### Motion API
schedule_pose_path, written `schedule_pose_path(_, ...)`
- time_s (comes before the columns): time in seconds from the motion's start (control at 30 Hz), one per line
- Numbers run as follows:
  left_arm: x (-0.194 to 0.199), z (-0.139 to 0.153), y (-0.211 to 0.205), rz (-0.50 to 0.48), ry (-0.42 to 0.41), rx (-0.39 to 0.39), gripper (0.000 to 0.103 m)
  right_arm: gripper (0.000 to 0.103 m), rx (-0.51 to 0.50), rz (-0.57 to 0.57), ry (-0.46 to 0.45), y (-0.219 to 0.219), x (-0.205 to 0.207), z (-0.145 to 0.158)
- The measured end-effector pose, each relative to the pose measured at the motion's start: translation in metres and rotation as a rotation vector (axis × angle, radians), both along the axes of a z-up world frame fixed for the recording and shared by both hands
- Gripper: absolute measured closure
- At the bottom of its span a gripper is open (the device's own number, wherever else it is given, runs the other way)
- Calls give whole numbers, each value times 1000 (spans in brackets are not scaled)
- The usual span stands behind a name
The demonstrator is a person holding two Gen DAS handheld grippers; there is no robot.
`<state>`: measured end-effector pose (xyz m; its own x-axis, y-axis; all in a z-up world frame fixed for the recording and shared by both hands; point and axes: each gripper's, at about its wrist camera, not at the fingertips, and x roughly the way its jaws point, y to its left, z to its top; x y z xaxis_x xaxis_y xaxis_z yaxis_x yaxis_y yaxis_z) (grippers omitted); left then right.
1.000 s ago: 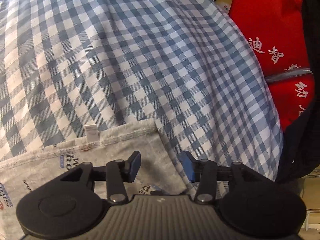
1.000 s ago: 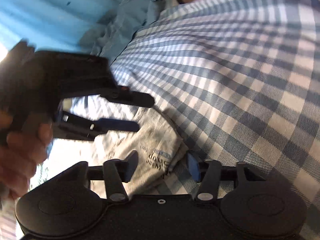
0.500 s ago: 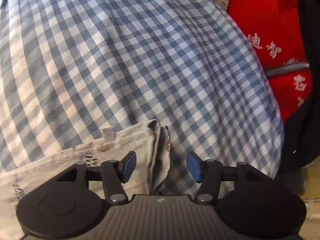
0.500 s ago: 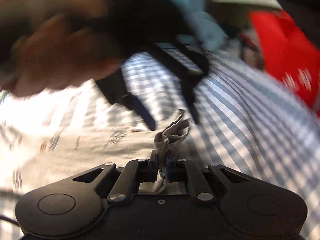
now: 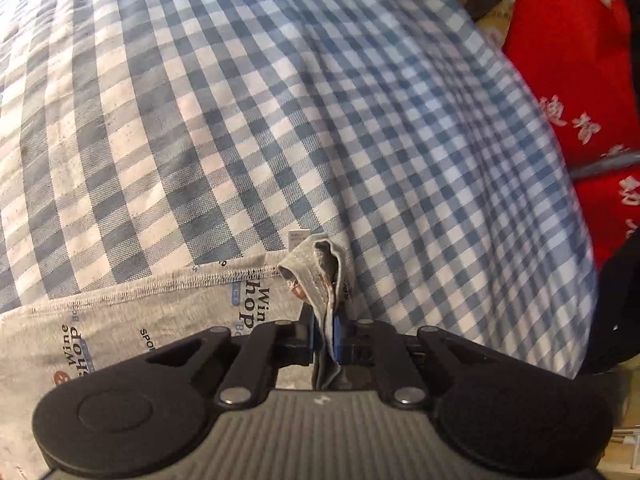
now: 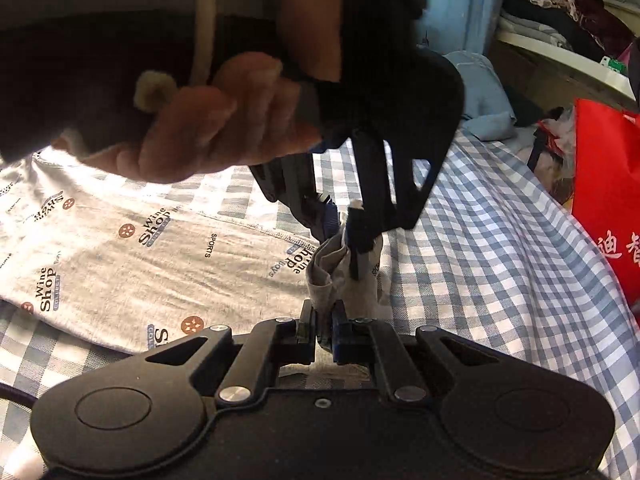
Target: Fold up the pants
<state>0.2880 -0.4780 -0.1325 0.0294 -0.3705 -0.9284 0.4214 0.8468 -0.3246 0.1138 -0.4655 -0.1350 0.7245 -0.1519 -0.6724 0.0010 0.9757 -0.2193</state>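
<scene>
pants: grey printed pants flat on checked bed sheet, one corner bunched and raised
left gripper: fingers clenched on corner fabric; jaws have just been closing, cloth between them
right gripper: fingers clamped on same bunched corner, just below the left
step: lift corner, carry it across
tip: raise both together, keep hem taut, don't drag sheet
change: a second ago both were open over a flat corner; now pinched, lifted
</scene>
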Motion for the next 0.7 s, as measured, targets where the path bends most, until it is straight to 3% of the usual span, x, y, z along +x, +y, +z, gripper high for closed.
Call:
schedule_pose_path(0.17,-5,26,33,50,-16,-98,95,97,-3,27,-32,10,-4,19)
schedule_pose_path(0.4,-9,56,112,111,4,-148,95,97,9,157,-53,53,-17,52)
schedule_pose_path(0.57,-17,60,177,137,-21,-108,95,97,48,288,-28,100,-18,58)
schedule_pose_path(0.7,-18,44,224,189,-17,-64,95,97,93,372,16,140,-12,48)
